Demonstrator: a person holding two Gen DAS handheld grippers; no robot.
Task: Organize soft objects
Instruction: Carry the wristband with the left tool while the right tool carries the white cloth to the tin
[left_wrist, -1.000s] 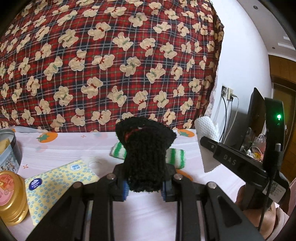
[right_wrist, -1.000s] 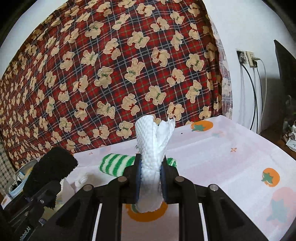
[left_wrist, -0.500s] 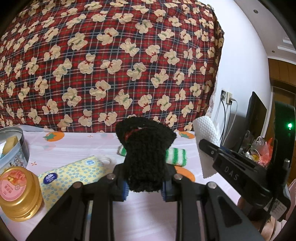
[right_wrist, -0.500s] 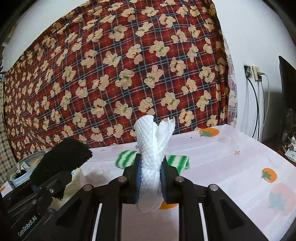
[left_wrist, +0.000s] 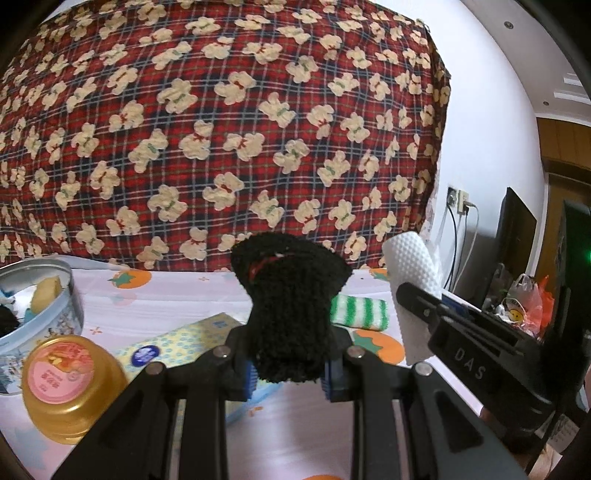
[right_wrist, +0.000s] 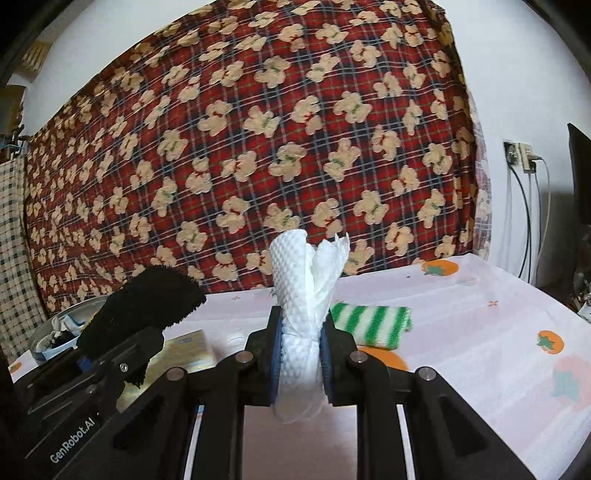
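Note:
My left gripper (left_wrist: 290, 373) is shut on a fuzzy black sock (left_wrist: 290, 306) that stands up between its blue pads. My right gripper (right_wrist: 300, 365) is shut on a rolled white textured cloth (right_wrist: 301, 317). Both are held above the table, side by side. In the right wrist view the left gripper carries the black sock (right_wrist: 140, 310) at the left; in the left wrist view the white cloth (left_wrist: 413, 291) shows at the right. A green-and-white striped rolled cloth (left_wrist: 358, 314) (right_wrist: 371, 325) lies on the table beyond both. A round metal tin (left_wrist: 55, 314) with soft items inside stands at the far left.
A gold-lidded jar (left_wrist: 70, 384) sits near the tin. A yellow patterned tissue pack (left_wrist: 173, 343) lies in front of the left gripper. The tablecloth (right_wrist: 480, 332) is pale with orange fruit prints. A red plaid teddy-bear drape (left_wrist: 221, 129) hangs behind. A dark monitor and cables stand at the right.
Both grippers have moved leftward across the table with their loads. The tin and jar have come further into the left wrist view, and the striped cloth has shifted right.

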